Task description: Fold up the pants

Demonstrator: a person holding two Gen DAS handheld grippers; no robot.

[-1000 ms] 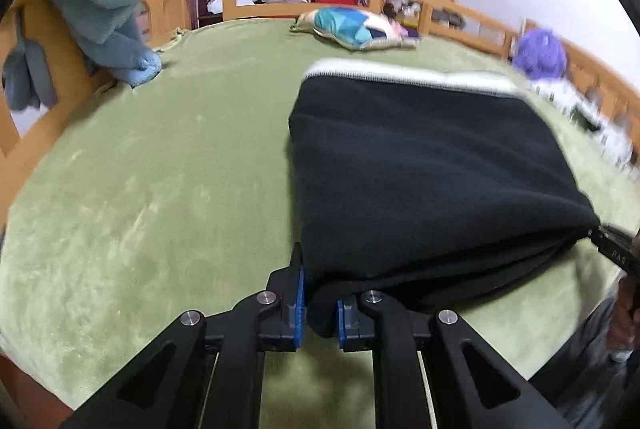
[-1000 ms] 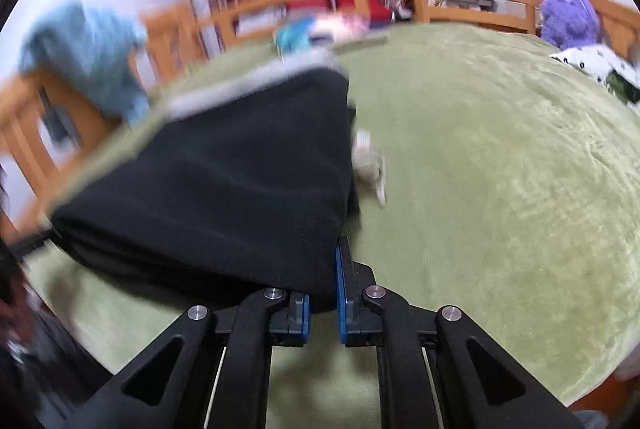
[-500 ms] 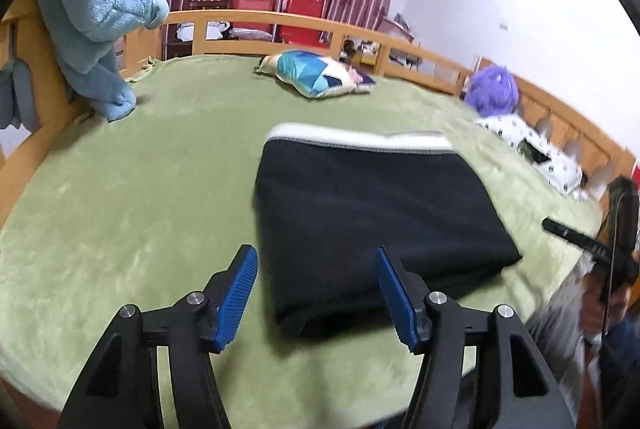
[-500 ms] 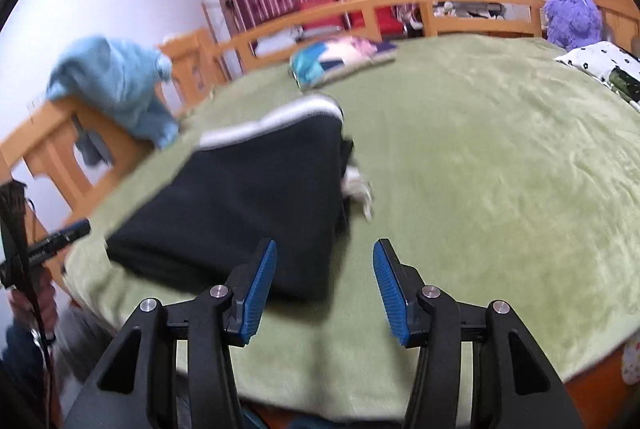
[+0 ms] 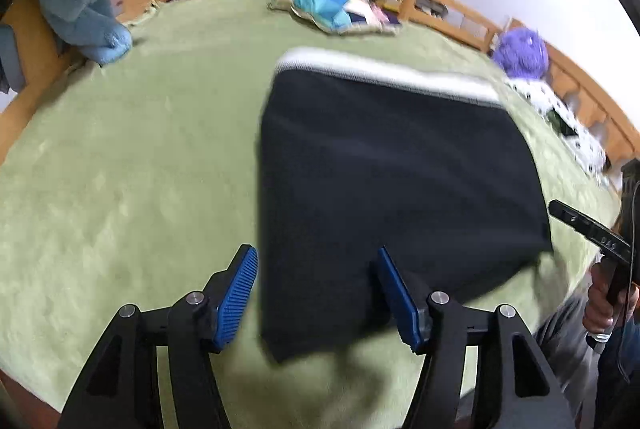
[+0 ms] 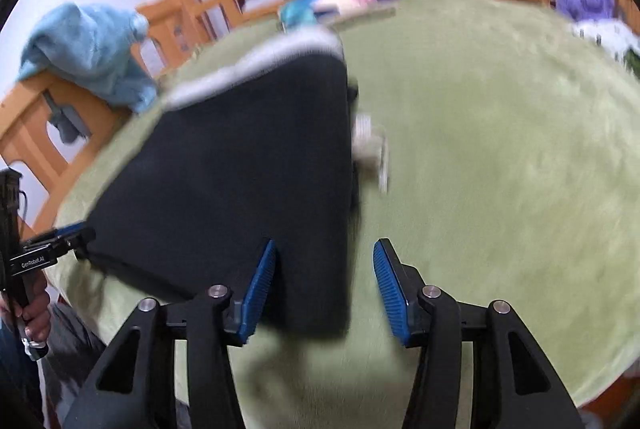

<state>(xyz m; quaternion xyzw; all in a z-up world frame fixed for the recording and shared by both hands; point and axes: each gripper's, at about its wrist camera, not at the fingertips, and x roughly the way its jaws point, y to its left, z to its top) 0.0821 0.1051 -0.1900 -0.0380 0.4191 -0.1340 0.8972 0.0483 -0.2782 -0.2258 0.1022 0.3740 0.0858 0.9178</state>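
Lying folded on green blanket point(image 5: 120, 169), black pants point(image 5: 392, 169) look done; left gripper point(image 5: 320, 293), right gripper point(image 6: 324, 285) spread, empty, near pants' front edge.

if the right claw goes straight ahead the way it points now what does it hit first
Most likely the near right corner of the folded black pants, which sits between the open right claw fingers; depth is blurred.

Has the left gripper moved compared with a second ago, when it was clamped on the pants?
Yes. The left gripper has opened and let go of the black pants, and pulled slightly back from them toward the near edge of the green blanket.
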